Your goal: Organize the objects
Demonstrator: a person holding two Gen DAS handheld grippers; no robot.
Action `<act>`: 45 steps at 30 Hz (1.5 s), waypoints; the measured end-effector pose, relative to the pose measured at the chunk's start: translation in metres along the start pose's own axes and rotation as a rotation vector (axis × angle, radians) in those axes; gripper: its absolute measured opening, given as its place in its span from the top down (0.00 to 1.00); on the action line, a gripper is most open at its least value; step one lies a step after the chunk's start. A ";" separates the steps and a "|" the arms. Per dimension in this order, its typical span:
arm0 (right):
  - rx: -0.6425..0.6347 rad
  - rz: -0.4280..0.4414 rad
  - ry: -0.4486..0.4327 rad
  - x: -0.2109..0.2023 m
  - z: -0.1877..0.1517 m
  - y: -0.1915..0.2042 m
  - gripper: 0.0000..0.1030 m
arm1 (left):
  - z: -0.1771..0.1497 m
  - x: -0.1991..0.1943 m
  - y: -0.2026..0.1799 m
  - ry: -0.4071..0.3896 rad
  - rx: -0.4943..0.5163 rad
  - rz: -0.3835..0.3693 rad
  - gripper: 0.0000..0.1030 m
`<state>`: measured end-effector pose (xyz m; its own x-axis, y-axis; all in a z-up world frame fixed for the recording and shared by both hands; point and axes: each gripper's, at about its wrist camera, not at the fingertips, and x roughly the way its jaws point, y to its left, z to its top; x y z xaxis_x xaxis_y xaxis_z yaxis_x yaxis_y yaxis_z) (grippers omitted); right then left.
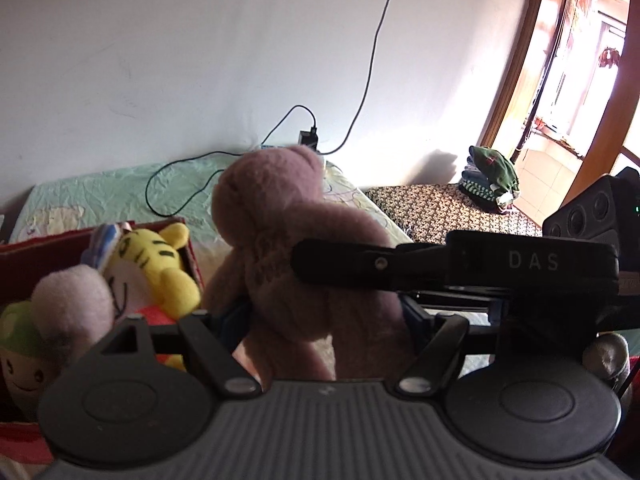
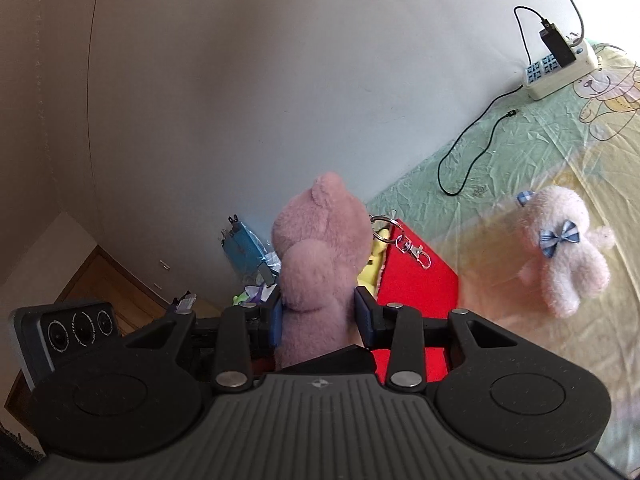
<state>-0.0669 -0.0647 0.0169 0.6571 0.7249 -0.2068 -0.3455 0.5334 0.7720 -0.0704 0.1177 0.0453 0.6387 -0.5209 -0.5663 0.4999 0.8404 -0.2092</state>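
White power strip (image 2: 560,68) on the green sheet (image 2: 520,140); folded clothes (image 1: 490,180) near the doorway (image 1: 568,80)

- Two mauve plush bears: one (image 1: 296,240) in the left wrist view, one (image 2: 320,256) in the right.
- One pale pink plush bear (image 2: 564,248) with blue bows.
- One yellow tiger plush (image 1: 160,264).
- One green-capped plush (image 1: 18,344).
- One red box (image 2: 416,280).
- One power strip (image 2: 560,68).
- One pile of folded clothes (image 1: 490,180).
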 end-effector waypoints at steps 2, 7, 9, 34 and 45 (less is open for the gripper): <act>-0.013 0.006 -0.006 0.011 -0.003 0.010 0.63 | 0.000 -0.013 0.014 -0.016 -0.002 0.006 0.27; -0.035 0.038 -0.005 0.044 -0.013 0.035 0.63 | -0.002 -0.039 0.049 -0.045 -0.012 0.039 0.27; -0.035 0.054 0.000 0.059 -0.017 0.042 0.63 | -0.002 -0.048 0.062 -0.051 -0.011 0.061 0.27; 0.137 0.022 0.095 0.225 -0.060 0.057 0.63 | -0.021 -0.060 0.212 0.027 -0.063 0.264 0.26; 0.084 -0.041 0.167 0.250 -0.076 0.054 0.61 | -0.037 -0.051 0.230 0.076 -0.041 0.319 0.23</act>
<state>0.0279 0.1787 -0.0385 0.5465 0.7695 -0.3305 -0.2595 0.5308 0.8068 -0.0094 0.3427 -0.0031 0.7130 -0.2193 -0.6660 0.2572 0.9654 -0.0425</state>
